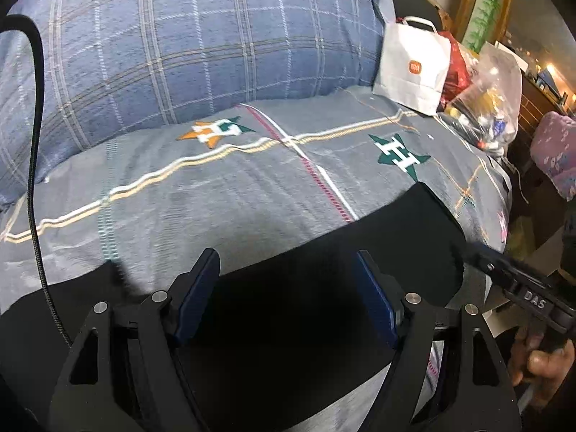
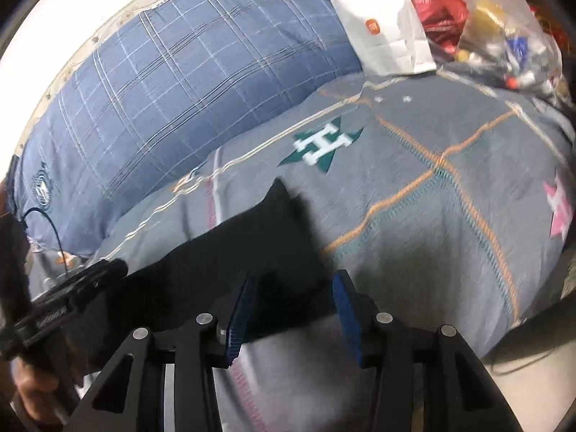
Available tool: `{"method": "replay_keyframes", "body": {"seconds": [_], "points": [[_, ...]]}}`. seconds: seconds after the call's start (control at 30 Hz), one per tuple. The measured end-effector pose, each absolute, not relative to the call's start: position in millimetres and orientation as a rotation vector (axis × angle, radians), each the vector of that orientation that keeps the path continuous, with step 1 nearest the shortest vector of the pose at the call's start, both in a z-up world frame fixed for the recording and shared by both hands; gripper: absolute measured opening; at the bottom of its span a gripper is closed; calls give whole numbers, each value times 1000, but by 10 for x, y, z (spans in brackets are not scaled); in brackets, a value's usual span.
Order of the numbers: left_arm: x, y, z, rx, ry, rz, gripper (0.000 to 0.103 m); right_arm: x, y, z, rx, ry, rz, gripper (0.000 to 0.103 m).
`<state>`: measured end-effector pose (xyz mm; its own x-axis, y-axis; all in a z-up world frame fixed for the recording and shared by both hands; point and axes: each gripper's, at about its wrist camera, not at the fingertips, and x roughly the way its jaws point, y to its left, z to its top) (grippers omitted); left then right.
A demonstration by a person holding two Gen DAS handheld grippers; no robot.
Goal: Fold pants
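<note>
White bag [image 1: 410, 68] with orange "mi" logo, "DAS" on right hand-held gripper [image 1: 475, 252]

We count one pair of black pants [image 1: 324, 270], lying on the grey bedspread [image 1: 234, 187] at its near edge. We count two grippers: the left gripper [image 1: 288, 288] and the right gripper [image 2: 293, 306]. On the bedspread we see three star emblems: one orange and green star [image 1: 212, 131], one green star [image 1: 397, 154], one pink star [image 2: 559, 212] by the right edge. One blue plaid pillow [image 1: 180, 54] lies along the far edge. In the far right corner we count three bags: one white paper bag [image 1: 414, 68], one red bag [image 1: 457, 68], one clear plastic bag [image 1: 493, 100].
</note>
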<state>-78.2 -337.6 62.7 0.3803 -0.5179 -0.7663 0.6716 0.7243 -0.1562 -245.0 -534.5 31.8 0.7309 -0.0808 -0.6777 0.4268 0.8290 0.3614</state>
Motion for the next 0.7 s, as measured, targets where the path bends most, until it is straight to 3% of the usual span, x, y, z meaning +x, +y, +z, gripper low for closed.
{"method": "replay_keyframes", "body": {"seconds": [0.1, 0.13, 0.2, 0.33, 0.43, 0.5, 0.6, 0.7], "points": [[-798, -3510, 583, 194, 910, -791, 77, -2289, -5402, 283, 421, 688, -310, 43], [-805, -3559, 563, 200, 914, -796, 77, -2232, -5431, 256, 433, 709, -278, 27], [-814, -3611, 533, 218, 920, -801, 77, -2219, -5440, 295, 498, 737, -196, 15], [-774, -3654, 491, 230, 913, -795, 77, -2322, -5292, 549, 418, 747, -166, 14], [-738, -3704, 451, 212, 935, -792, 77, -2285, -5355, 361, 249, 862, -413, 14], [-762, -3741, 457, 221, 934, -805, 77, -2342, -5502, 216, 285, 919, -488, 14], [-796, -3804, 503, 253, 903, -838, 77, -2604, -5614, 284, 529, 794, -351, 15], [-793, -3893, 550, 269, 896, -879, 77, -2650, -5466, 367, 495, 736, -298, 16]]}}
